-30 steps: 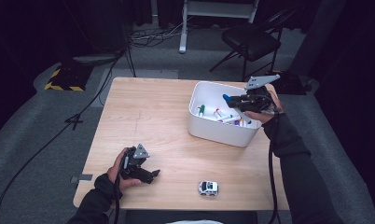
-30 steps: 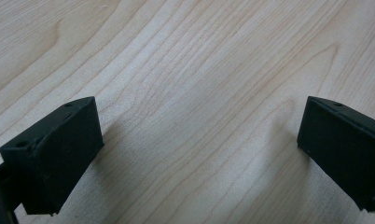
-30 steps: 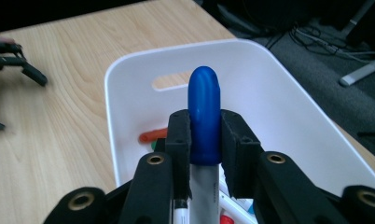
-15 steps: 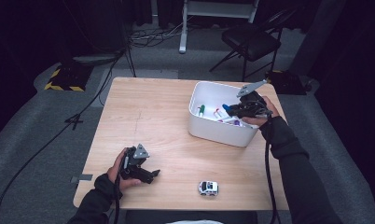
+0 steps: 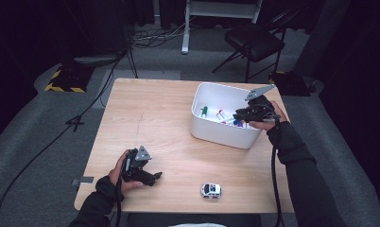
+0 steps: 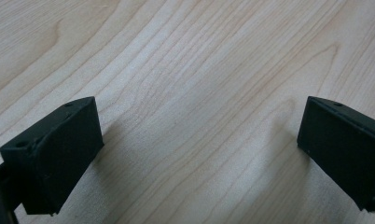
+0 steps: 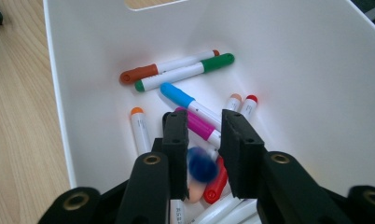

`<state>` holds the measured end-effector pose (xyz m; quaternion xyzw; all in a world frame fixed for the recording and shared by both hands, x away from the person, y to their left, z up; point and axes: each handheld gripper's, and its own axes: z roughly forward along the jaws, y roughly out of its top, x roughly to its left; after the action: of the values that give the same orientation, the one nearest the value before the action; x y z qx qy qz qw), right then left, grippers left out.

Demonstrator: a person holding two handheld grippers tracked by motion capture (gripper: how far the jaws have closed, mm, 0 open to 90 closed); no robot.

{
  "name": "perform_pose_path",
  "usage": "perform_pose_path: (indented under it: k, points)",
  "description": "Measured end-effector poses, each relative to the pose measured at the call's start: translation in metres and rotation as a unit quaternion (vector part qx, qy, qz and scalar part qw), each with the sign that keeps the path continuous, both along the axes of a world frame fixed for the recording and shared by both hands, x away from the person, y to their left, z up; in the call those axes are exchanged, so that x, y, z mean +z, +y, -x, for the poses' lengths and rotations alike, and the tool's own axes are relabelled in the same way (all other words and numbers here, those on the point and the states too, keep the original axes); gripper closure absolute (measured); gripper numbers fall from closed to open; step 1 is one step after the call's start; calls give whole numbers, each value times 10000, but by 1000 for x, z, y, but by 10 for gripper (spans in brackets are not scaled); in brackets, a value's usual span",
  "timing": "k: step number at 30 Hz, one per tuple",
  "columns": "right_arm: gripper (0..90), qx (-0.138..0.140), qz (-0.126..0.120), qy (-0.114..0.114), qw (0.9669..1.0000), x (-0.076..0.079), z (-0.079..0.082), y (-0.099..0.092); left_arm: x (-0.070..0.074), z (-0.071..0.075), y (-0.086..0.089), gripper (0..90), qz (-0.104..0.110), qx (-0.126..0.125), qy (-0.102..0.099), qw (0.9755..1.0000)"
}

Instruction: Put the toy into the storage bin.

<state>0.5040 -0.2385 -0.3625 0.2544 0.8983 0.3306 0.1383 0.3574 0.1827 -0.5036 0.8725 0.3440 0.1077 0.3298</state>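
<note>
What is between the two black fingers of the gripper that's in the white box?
In the right gripper view, a blurred dark blue marker cap sits between the right gripper jaws, which have just been opening above the markers in the white bin.

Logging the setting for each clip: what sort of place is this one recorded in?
Probably a studio or lab set up for recording: a wooden table ringed by black curtains, cables trailing over grey carpet, and a folding chair behind.

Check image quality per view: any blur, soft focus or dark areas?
High view: surroundings very dark, the table evenly lit and sharp. Left gripper view: wood grain crisp, soft shadows beside the left gripper. Right gripper view: the blue marker between the jaws of the right gripper is smeared with blur; the other markers in the white bin are sharp.
</note>
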Motion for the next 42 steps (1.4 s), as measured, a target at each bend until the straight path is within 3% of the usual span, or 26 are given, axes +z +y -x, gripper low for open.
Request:
perform_pose_path:
  k: [5,12,17,24,33,36,42]
  points:
    - [696,24,-96,-68,9999,2,2,0,0,0,0,2,0,1,-1,10000]
    - [664,64,-486,-223,9985,10,12,-1,0,0,0,2,1,0,0,10000]
    - [632,232,-883,-382,9951,17,25,-2,0,0,0,2,1,0,0,10000]
    - [503,326,-1016,-555,9927,18,40,-3,0,0,0,2,0,1,-1,10000]
    - [291,461,-1184,-943,9874,17,68,1,0,0,0,2,3,1,1,10000]
    - [264,553,-1354,-979,9844,16,77,1,0,0,0,2,0,1,-2,10000]
    - [255,759,-1381,-1025,9822,9,94,3,0,0,0,2,0,1,-1,10000]
